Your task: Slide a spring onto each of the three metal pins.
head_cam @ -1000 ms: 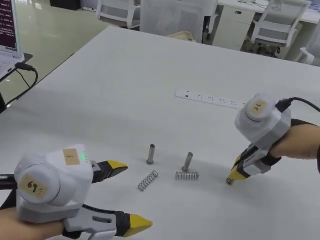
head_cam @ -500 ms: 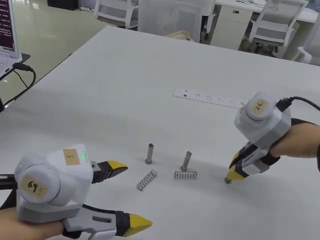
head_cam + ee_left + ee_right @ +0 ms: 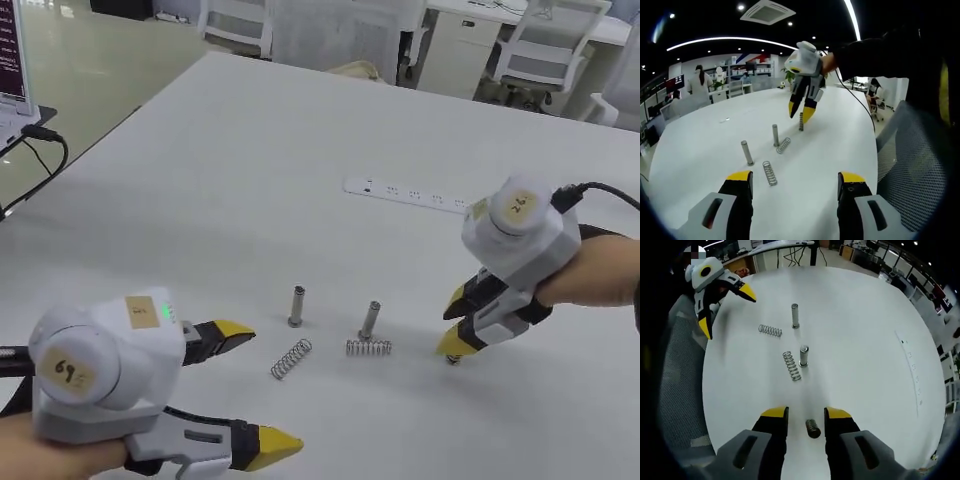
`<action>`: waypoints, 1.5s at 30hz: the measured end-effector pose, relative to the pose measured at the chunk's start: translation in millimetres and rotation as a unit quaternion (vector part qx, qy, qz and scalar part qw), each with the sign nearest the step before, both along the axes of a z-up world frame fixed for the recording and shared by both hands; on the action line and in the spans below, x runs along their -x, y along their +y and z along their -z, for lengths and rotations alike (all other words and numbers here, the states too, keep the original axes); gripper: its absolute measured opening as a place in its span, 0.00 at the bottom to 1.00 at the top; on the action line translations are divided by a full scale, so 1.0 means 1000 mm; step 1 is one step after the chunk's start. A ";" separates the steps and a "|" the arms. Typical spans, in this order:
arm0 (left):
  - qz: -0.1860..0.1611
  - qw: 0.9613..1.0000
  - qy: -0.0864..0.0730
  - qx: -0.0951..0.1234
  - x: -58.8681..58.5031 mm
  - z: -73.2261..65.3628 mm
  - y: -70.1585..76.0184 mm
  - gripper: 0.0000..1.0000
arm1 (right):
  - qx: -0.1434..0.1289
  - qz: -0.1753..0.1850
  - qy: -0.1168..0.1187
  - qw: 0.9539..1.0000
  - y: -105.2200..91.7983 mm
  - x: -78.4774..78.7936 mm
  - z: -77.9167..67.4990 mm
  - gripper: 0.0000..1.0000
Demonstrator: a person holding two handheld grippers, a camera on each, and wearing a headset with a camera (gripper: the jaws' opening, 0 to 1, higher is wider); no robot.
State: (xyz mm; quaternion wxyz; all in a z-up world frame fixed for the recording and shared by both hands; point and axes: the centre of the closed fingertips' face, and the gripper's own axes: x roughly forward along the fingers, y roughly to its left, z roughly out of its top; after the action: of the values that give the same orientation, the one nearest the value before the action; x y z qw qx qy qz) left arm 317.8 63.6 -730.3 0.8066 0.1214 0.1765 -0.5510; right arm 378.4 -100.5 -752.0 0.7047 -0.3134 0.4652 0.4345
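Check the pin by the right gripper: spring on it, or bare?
On. A spring stands coiled around it, between the right gripper's open jaws.

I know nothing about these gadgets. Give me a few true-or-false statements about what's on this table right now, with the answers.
1. A spring and a second spring lie flat on the table. True.
2. The two bare pins have toppled over. False: the left pin and the middle pin stand upright.
3. The right claw is open around a third pin that already wears a spring. True.
4. The left claw is clamped on a spring. False: it is open and empty.
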 end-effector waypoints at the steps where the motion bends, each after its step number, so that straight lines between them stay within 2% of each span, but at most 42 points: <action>1: -0.001 1.000 0.000 0.000 0.000 0.000 0.000 0.65 | -0.001 -0.004 0.001 1.000 0.003 0.000 0.000 0.26; 11: -0.004 1.000 -0.002 0.001 -0.001 -0.001 0.002 0.65 | -0.008 -0.037 -0.005 0.999 0.027 -0.001 -0.001 0.23; 22: -0.004 1.000 0.000 0.000 -0.001 -0.001 0.002 0.64 | -0.002 -0.063 -0.002 0.998 0.046 -0.001 0.016 0.19; 34: -0.007 1.000 0.003 -0.001 -0.001 0.000 0.003 0.63 | 0.001 -0.073 -0.002 0.997 0.053 -0.004 0.031 0.16; 45: -0.009 1.000 0.007 -0.003 -0.001 0.001 0.004 0.62 | 0.006 -0.076 0.002 0.997 0.052 -0.004 0.041 0.14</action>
State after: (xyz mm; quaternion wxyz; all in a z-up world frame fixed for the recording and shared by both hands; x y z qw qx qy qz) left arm 319.0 67.2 -730.9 0.8096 0.1182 0.1850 -0.5444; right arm 382.5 -48.2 -793.0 0.6666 -0.3517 0.4440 0.4846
